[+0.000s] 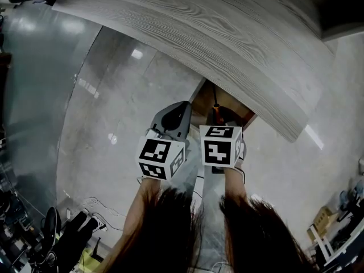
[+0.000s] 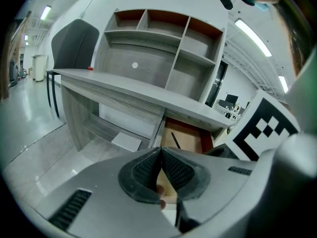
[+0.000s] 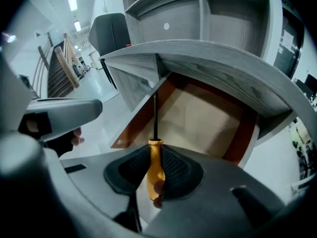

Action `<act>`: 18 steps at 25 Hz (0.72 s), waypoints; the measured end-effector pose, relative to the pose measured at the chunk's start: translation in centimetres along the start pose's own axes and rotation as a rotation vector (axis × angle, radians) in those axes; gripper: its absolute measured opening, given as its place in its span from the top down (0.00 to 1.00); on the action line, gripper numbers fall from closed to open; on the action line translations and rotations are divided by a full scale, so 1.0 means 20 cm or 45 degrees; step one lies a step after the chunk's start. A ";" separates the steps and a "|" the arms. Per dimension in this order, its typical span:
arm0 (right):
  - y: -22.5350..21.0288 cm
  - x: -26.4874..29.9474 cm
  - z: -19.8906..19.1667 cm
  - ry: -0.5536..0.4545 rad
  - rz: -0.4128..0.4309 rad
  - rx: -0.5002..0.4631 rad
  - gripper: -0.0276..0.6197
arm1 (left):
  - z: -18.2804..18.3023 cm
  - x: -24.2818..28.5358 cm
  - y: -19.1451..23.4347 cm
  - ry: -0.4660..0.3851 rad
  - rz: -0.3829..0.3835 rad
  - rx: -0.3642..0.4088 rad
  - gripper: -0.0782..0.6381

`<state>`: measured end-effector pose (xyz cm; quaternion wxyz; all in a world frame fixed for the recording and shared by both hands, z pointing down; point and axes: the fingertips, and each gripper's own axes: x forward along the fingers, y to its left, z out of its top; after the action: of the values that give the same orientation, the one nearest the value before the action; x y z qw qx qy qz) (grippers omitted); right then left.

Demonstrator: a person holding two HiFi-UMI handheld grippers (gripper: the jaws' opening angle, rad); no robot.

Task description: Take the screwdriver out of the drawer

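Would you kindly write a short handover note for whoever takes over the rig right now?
Left gripper: jaws shut with nothing between them, held beside the right one in front of the desk.
Right gripper: shut on the orange handle of the screwdriver. The shaft points forward over the open drawer.
Drawer: stands open under the desk top; the part in view shows nothing else inside.
Done: drawer open, screwdriver gripped.
Left: draw the screwdriver back clear of the drawer. Whether its tip touches the drawer floor cannot be told.
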<state>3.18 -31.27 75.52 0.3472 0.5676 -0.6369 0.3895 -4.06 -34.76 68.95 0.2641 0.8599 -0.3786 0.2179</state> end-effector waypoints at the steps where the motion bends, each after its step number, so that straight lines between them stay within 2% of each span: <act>1: -0.01 -0.03 -0.01 -0.003 0.005 -0.005 0.83 | 0.00 -0.01 -0.03 -0.003 0.005 0.002 0.87; 7: 0.03 -0.06 0.05 -0.014 0.031 -0.030 0.83 | 0.04 -0.05 0.00 -0.017 0.035 -0.008 0.87; 12: 0.00 -0.13 0.01 -0.024 0.049 -0.054 0.83 | 0.02 -0.10 -0.09 -0.029 0.062 -0.006 0.87; 18: 0.04 -0.17 0.05 -0.035 0.072 -0.088 0.83 | 0.03 -0.13 -0.08 -0.039 0.094 -0.021 0.87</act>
<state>2.86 -30.60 71.99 0.3465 0.5423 -0.6706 0.3691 -4.36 -32.89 66.48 0.2572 0.8464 -0.4158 0.2112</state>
